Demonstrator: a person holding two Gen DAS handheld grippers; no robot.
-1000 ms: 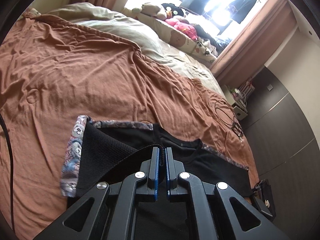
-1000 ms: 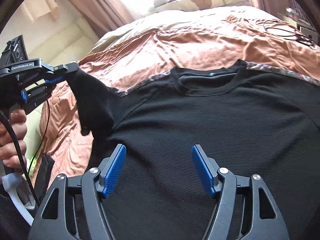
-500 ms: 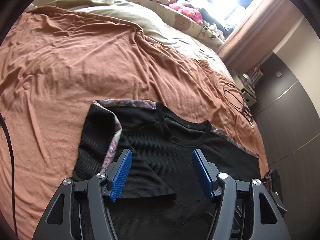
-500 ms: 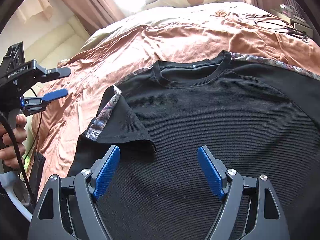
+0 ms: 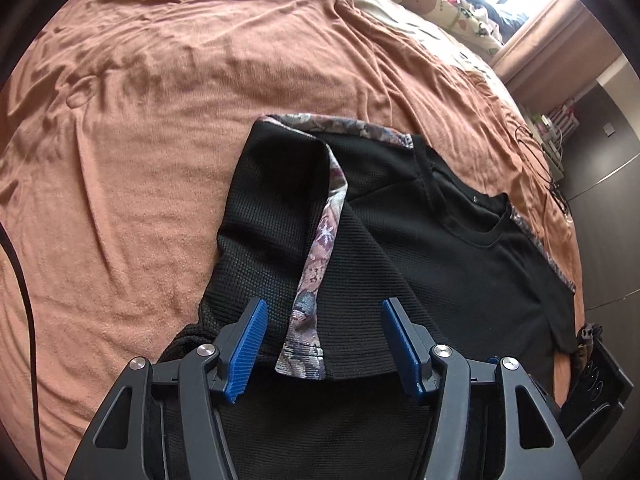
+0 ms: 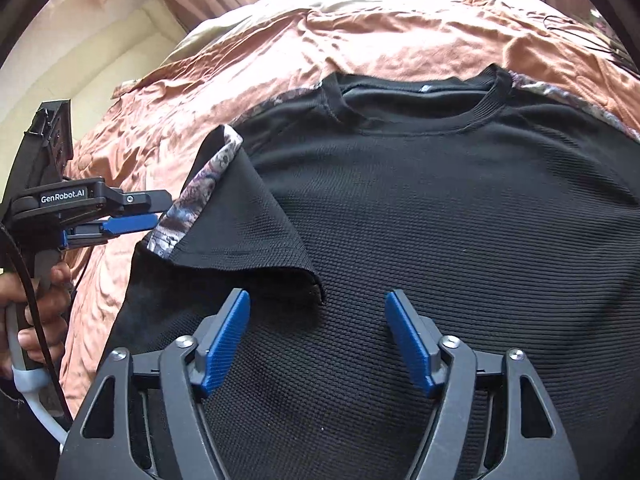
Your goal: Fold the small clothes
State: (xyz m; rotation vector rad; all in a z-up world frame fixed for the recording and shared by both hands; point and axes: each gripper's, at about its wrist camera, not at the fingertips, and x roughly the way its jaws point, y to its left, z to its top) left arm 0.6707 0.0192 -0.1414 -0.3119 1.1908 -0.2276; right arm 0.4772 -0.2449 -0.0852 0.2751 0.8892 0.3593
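Each camera sits just behind its own claw and looks down, close up, at the black shirt (image 5: pixel 460 264) on the bed (image 5: pixel 160 120), and both see its folded sleeve (image 6: pixel 240 232), with the left claw (image 6: pixel 132 216) at nine o'clock in the right camera's view.

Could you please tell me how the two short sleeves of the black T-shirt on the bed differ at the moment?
The left short sleeve of the black knit T-shirt is folded inward over the chest, while the right short sleeve lies spread outward on the brown bedspread. The left sleeve's patterned floral trim doubles back towards the hem; the right sleeve's trim runs straight outward from the collar. Both are black knit with that trim.
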